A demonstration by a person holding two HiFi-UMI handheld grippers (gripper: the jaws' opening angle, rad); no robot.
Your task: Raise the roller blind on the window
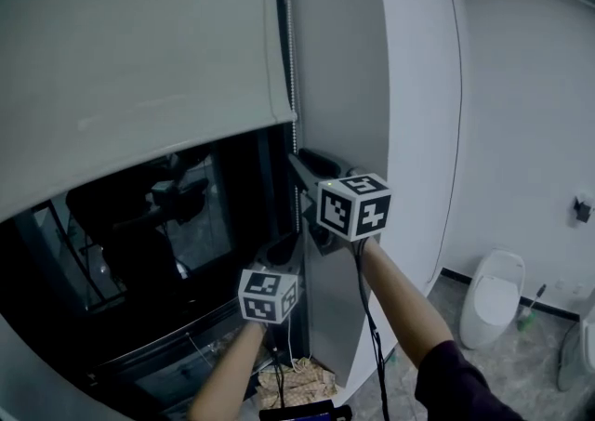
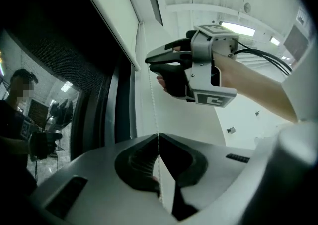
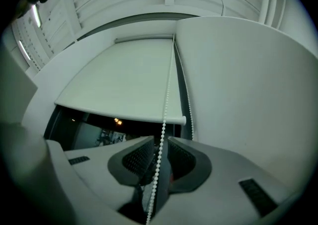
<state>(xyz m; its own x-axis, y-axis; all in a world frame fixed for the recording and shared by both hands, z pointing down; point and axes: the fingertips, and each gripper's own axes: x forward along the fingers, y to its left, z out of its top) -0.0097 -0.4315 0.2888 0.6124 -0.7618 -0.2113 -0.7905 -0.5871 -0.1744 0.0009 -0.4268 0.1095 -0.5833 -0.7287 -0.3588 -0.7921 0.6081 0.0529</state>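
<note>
The pale roller blind (image 1: pixel 130 57) hangs part-way down the dark window, its bottom bar (image 3: pixel 124 115) level with my grippers. A white bead chain (image 1: pixel 293 38) runs down the blind's right edge. My left gripper (image 1: pixel 279 247) is the lower one, and in the left gripper view it (image 2: pixel 158 135) is shut on the bead chain (image 2: pixel 152 85). My right gripper (image 1: pixel 299 161) sits higher on the same chain. In the right gripper view it (image 3: pixel 160 142) stands open, with the chain (image 3: pixel 164 105) passing loose between the pads. A second strand (image 3: pixel 188 100) hangs to the right.
A white column (image 1: pixel 409 85) stands right beside the chain. The dark glass (image 1: pixel 139 252) reflects a person. A white toilet (image 1: pixel 493 294) stands on the floor at lower right. A pile of paper (image 1: pixel 297 382) lies below the window.
</note>
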